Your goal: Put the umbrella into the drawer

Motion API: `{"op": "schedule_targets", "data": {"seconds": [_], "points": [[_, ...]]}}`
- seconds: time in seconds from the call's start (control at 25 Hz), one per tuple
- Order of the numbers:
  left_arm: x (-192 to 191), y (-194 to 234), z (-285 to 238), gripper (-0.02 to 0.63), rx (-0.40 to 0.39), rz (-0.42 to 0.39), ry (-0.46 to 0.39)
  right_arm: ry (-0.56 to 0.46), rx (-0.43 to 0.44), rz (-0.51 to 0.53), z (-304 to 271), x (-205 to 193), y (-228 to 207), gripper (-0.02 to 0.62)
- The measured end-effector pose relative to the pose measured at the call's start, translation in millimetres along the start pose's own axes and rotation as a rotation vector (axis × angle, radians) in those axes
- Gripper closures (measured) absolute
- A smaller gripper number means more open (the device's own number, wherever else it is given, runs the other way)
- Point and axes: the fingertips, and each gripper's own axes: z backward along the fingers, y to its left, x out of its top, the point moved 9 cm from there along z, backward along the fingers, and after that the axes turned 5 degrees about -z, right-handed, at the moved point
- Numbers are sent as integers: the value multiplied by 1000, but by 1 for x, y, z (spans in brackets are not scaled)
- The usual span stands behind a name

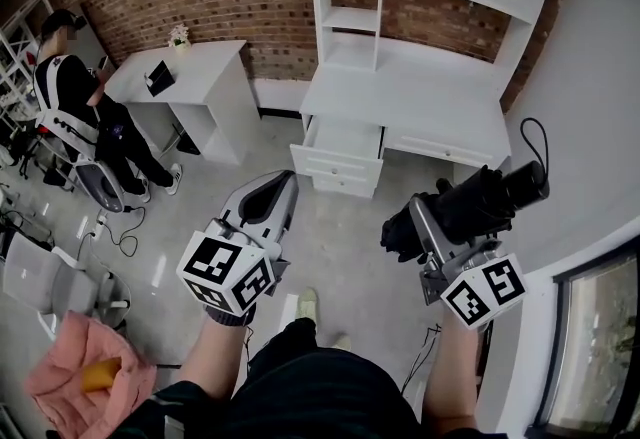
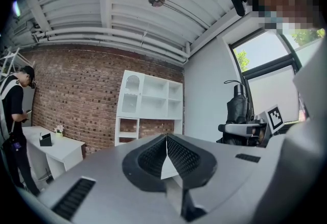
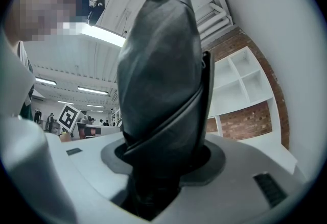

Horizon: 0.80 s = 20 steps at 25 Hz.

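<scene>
Right gripper (image 1: pixel 425 222): jaws wide around the folded black umbrella (image 3: pixel 161 75) and pinching it. The umbrella lies crosswise in the grip, its looped strap end jutting out on the gripper's right and the bunched fabric on its left. Left gripper (image 2: pixel 166 139): jaws pressed together at the tips, nothing between them, level beside the right one and apart from the umbrella. The drawer (image 1: pixel 340 152) of the white desk (image 1: pixel 420 97) stands pulled open, ahead of both tools and well apart from their tips.

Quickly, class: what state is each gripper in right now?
Left gripper: closed, holding nothing.
Right gripper: closed on the folded black umbrella.
</scene>
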Motion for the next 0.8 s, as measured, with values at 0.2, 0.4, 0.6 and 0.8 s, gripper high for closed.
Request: {"op": "schedule_targets", "data": {"seconds": [0.2,0.4,0.6,0.8], "points": [[-5,13,-21,597,-12,1,2,14,-10,7,-18,-2,-10,393],[-13,38,-52,597,-9,-2,11,35,-18,10,-52,-7,-27,393],[-22,77,-89,597,-2,-11,28,63,-26,9,-99,-16,-47,393],[-26,126,-128,597,-4,-16,23,82,-45,15,-155,-23,-66,393]]}}
